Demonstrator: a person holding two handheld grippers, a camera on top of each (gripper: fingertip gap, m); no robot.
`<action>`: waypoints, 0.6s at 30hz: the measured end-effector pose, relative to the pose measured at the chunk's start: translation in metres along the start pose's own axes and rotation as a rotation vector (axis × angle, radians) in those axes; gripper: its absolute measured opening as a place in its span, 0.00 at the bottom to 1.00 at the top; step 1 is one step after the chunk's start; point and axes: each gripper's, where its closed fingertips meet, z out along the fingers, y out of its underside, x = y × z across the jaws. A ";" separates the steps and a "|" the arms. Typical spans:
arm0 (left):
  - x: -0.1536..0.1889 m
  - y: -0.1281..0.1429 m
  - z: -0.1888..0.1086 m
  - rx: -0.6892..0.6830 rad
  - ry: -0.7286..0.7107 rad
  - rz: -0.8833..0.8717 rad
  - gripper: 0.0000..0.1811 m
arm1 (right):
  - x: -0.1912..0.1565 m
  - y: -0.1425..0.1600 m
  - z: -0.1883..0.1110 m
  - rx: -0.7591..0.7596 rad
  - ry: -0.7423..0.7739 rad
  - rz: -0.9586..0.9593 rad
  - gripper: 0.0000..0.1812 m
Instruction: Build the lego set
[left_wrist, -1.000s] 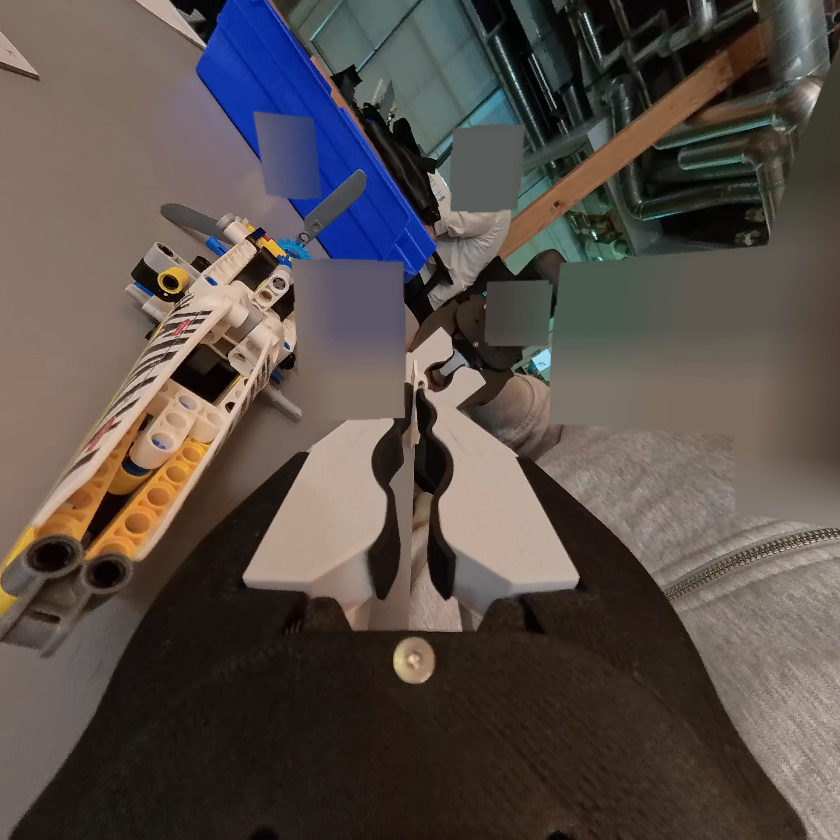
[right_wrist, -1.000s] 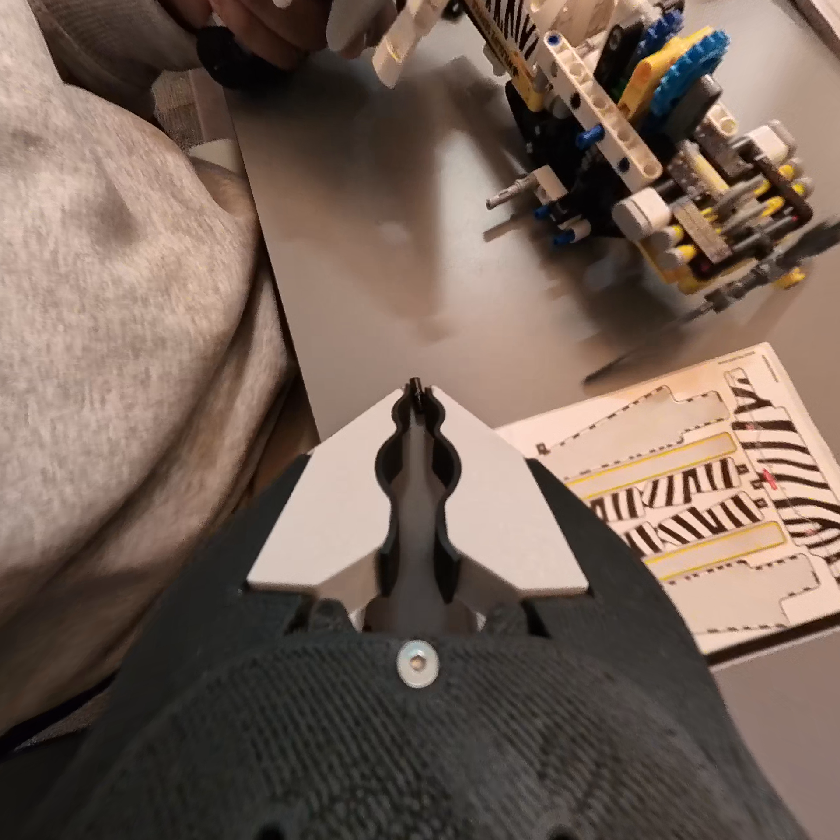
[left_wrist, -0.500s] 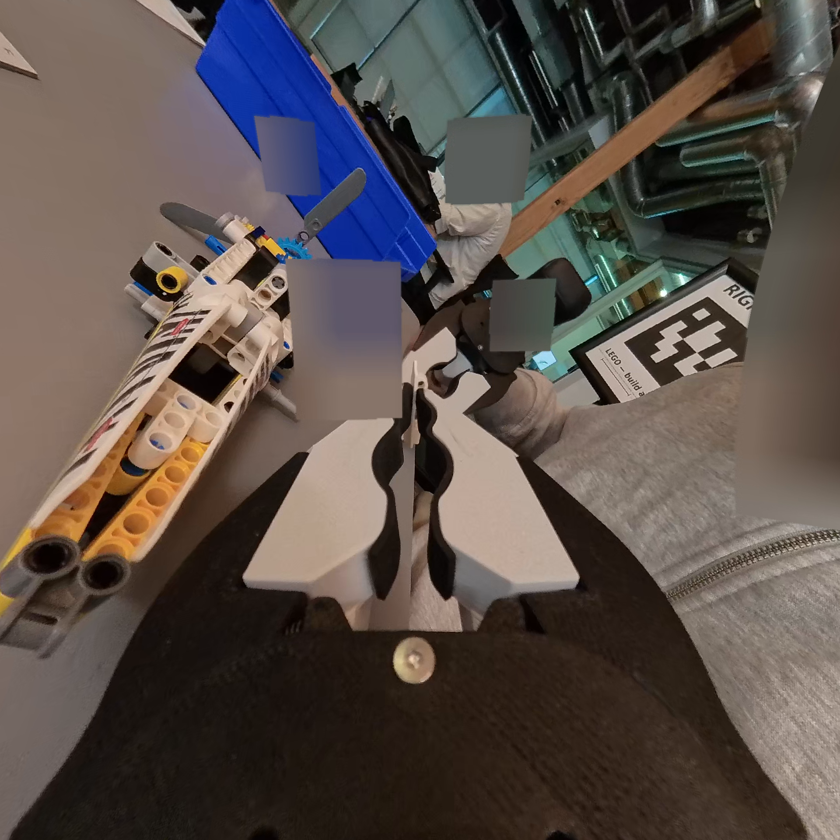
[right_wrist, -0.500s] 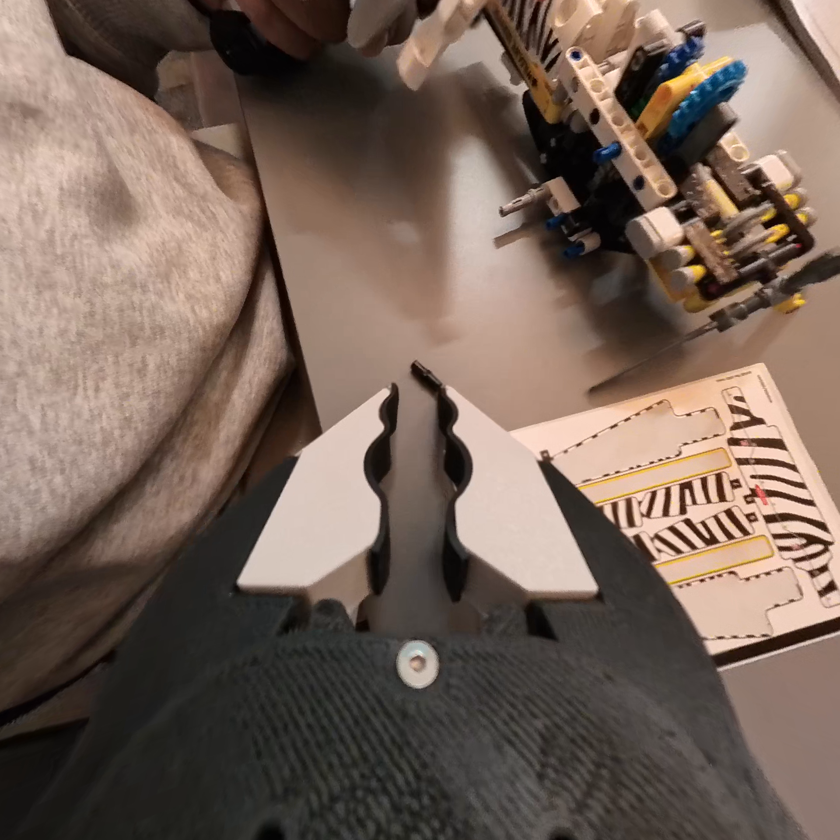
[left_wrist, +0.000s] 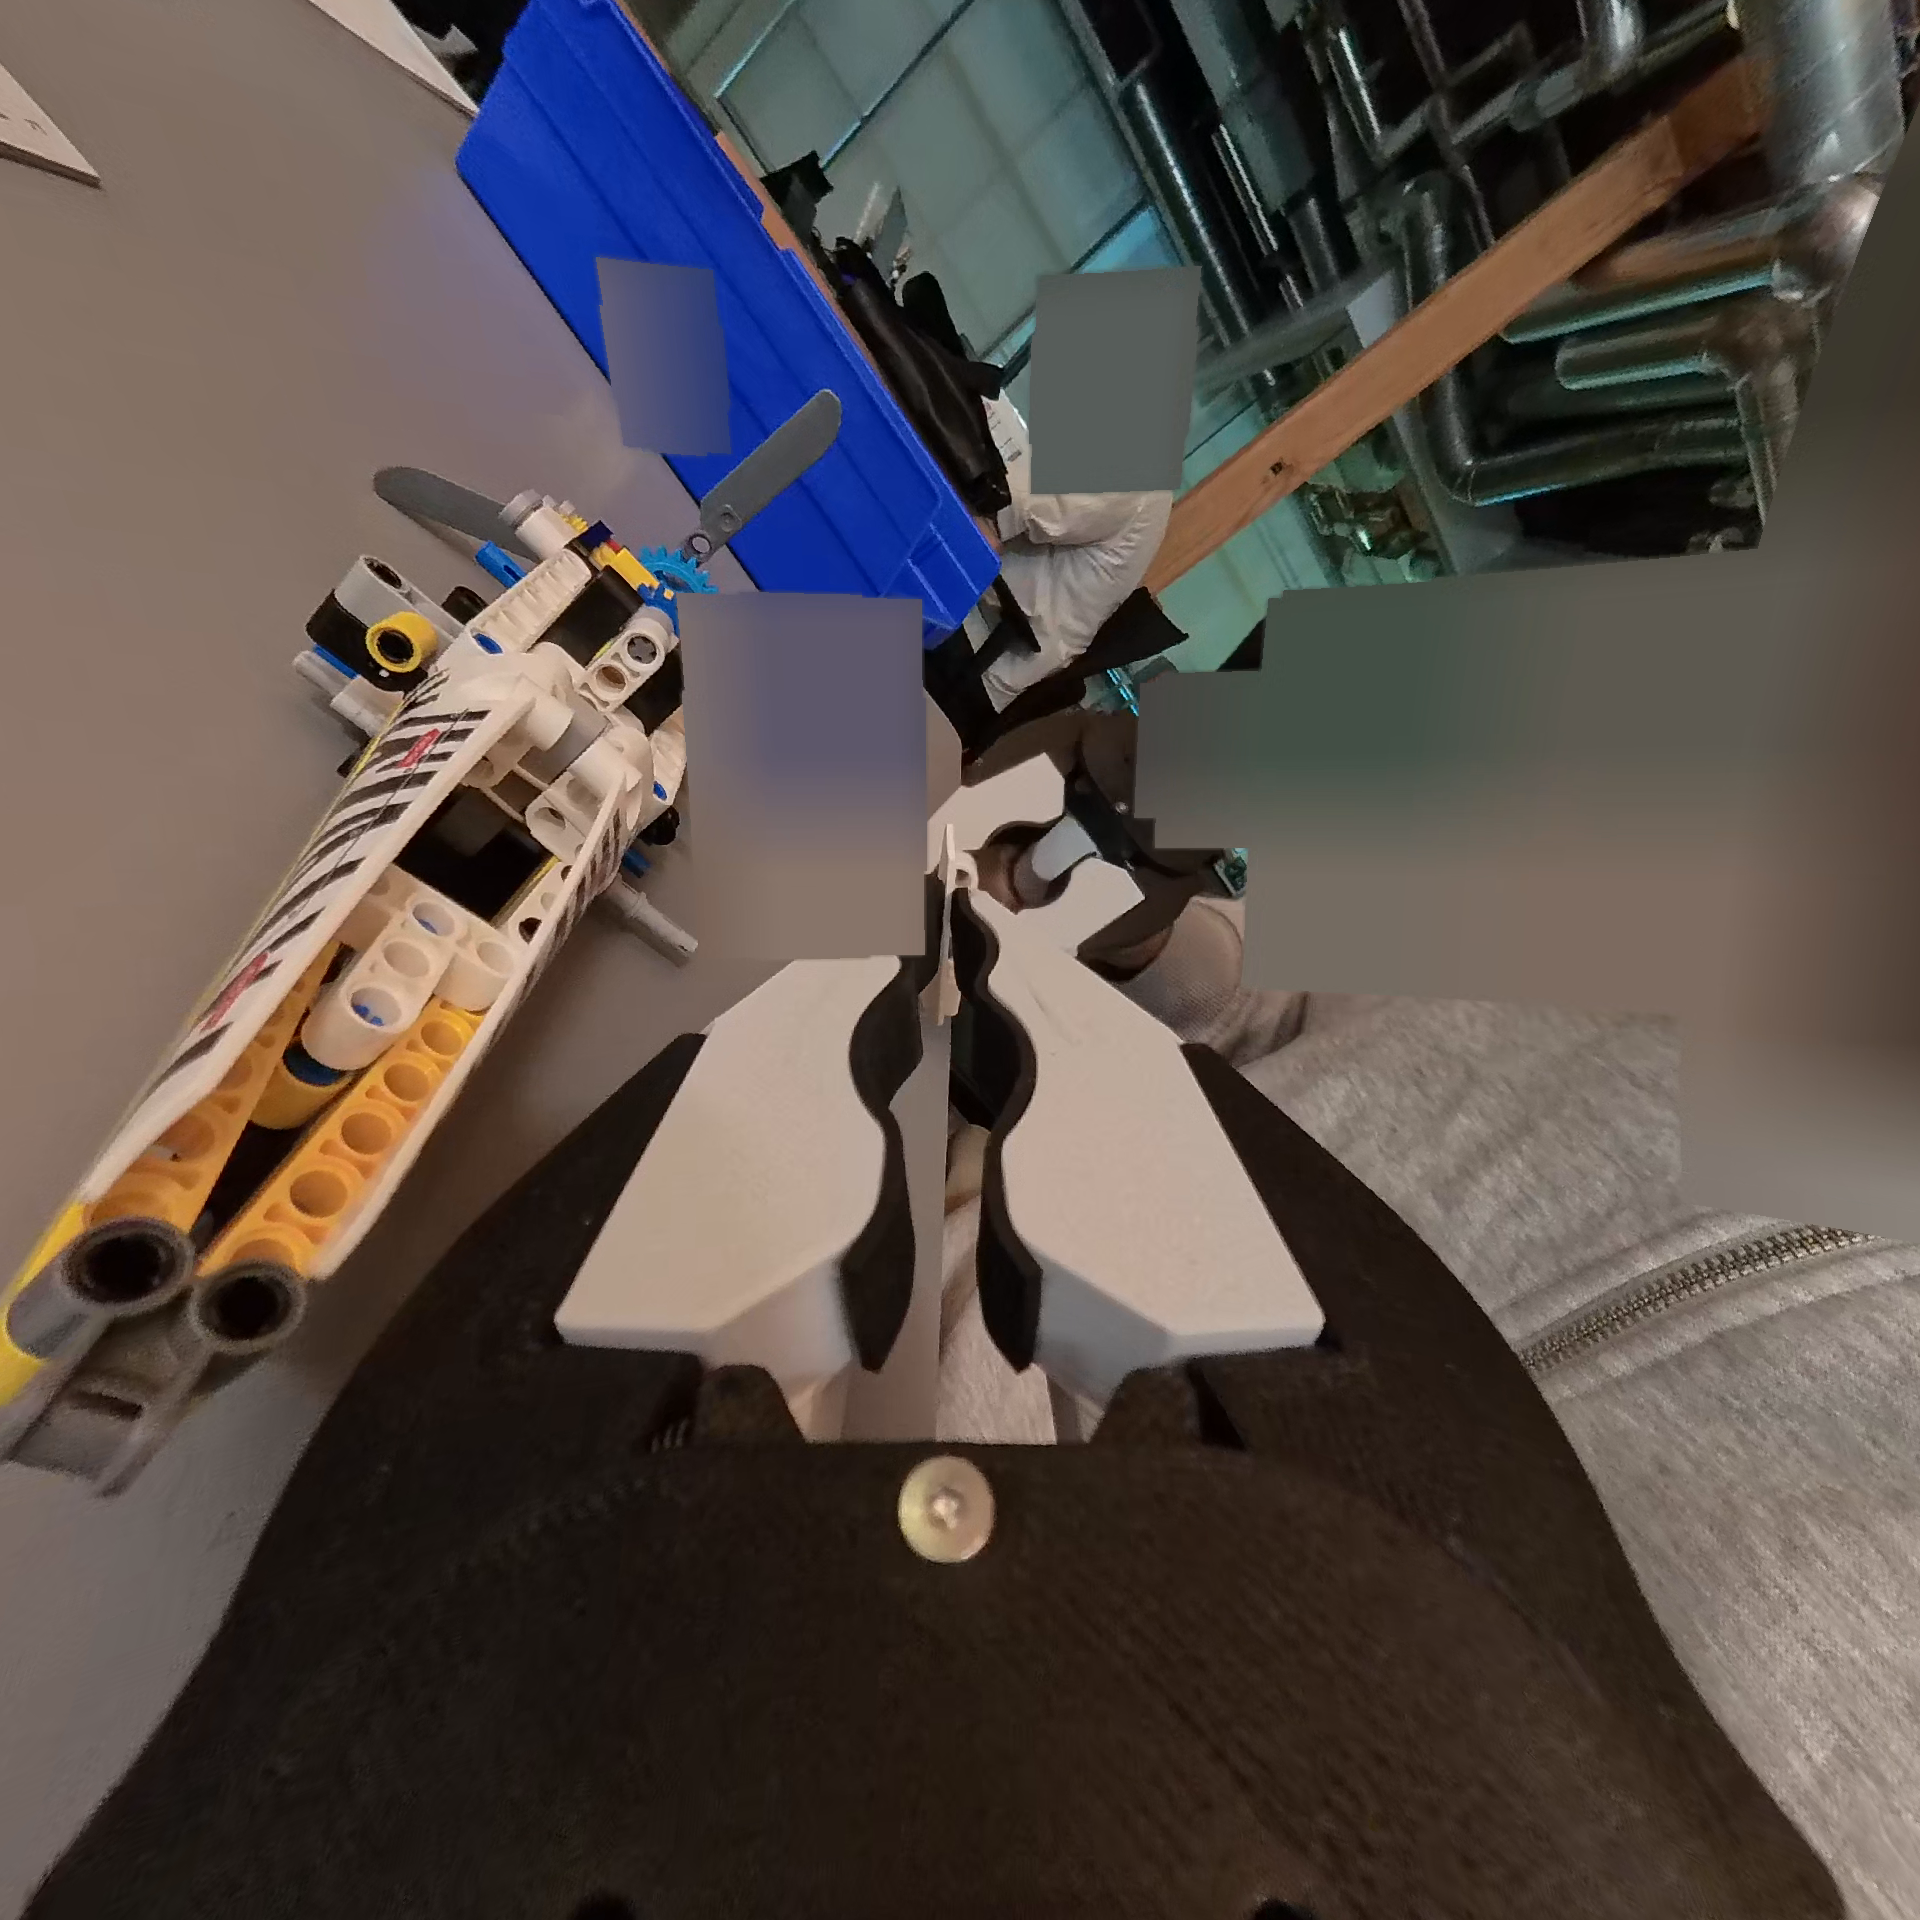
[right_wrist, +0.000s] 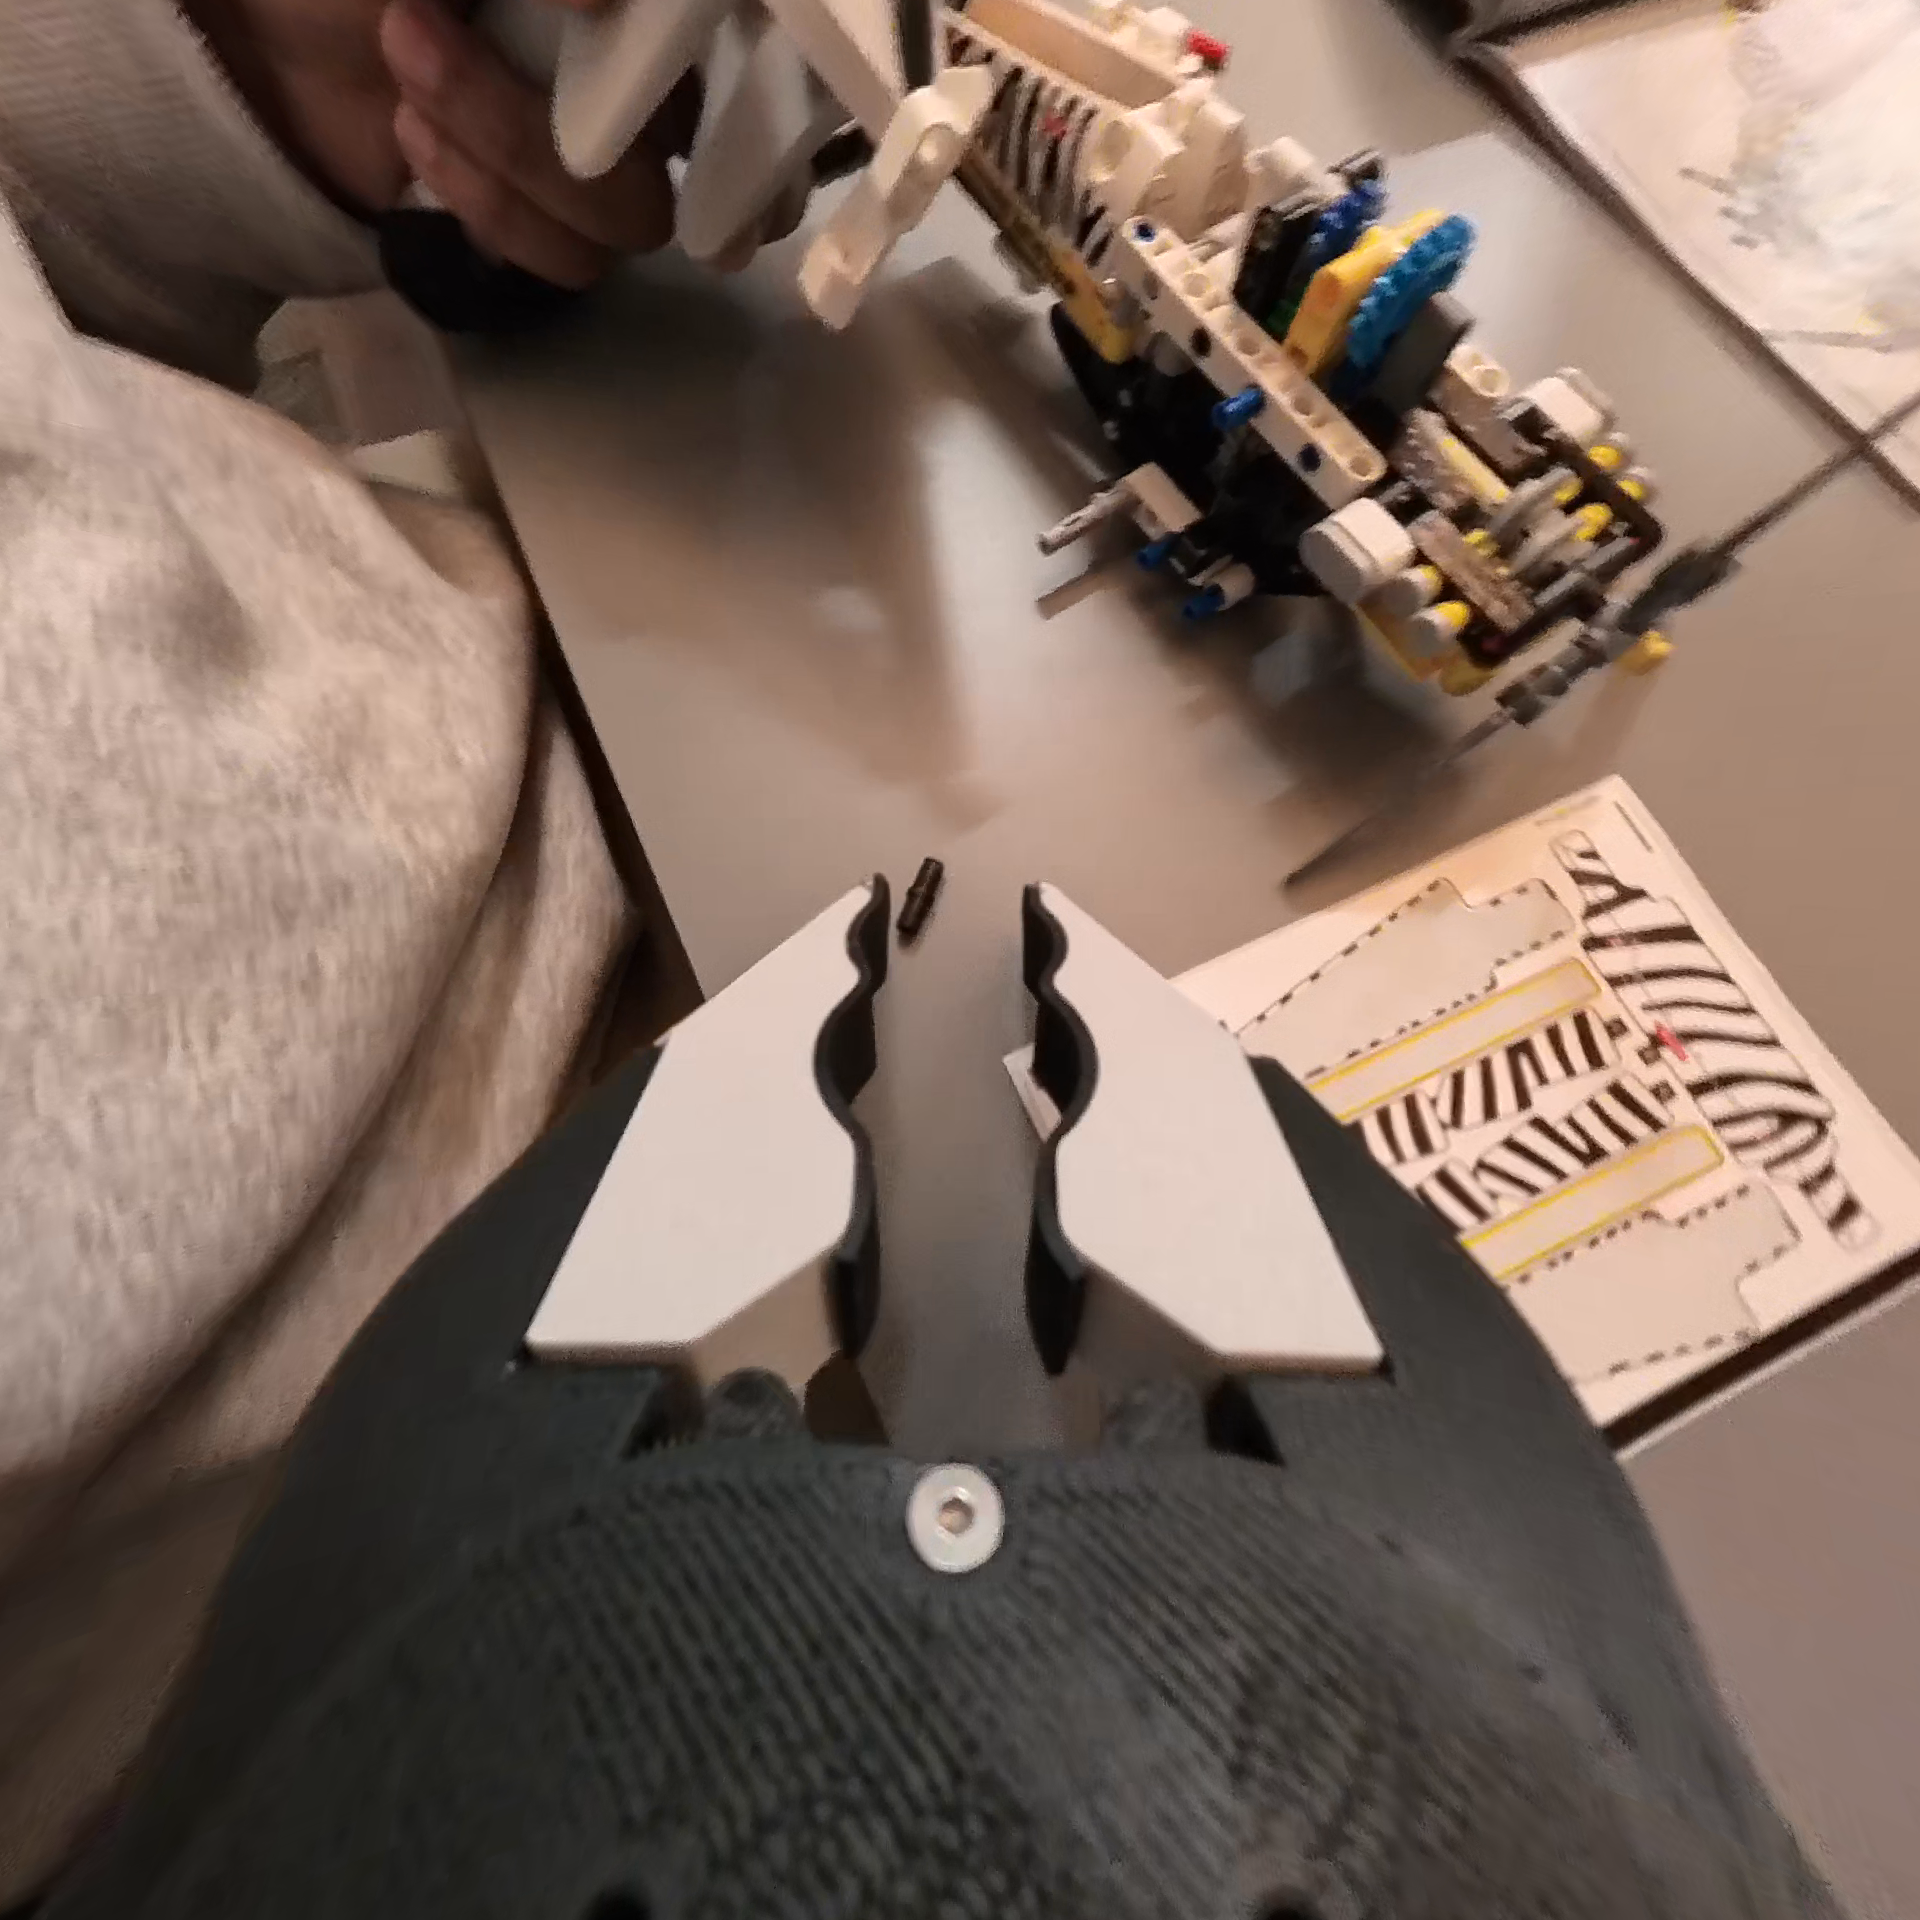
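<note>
Compared with a second ago, our right gripper has changed most: then its jaws were pinched together on a small black pin, half a second ago they had parted a little with the pin lying just past the tips, and now they stand wide apart with nothing between them. The pin lies loose on the grey surface, just ahead of the tips and nearer the left finger, apparently not touching it. The view has also drawn back, so more of the surface shows.

Our left gripper looks the same as before: its jaws are nearly together, clamped on a thin white lego piece that stands edge-on between the pads. From the right wrist view we see that piece as a white beam held out close to the lego model.

The model, white with zebra stripes, yellow beams and a blue gear, rests on the surface well beyond the right gripper, to its right. A sticker sheet with zebra patterns lies just right of that gripper. In the left wrist view the model lies to the left of the gripper, with a blue bin behind it.
</note>
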 end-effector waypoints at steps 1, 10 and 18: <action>0.000 0.000 0.000 0.002 0.000 0.000 0.00 | 0.000 -0.001 -0.001 0.019 0.033 0.031 0.13; 0.001 0.000 0.000 -0.001 0.013 -0.004 0.00 | -0.002 0.007 0.004 0.055 0.249 0.092 0.13; 0.002 -0.001 -0.001 0.008 0.017 -0.006 0.00 | -0.007 0.008 0.007 0.016 0.250 0.089 0.02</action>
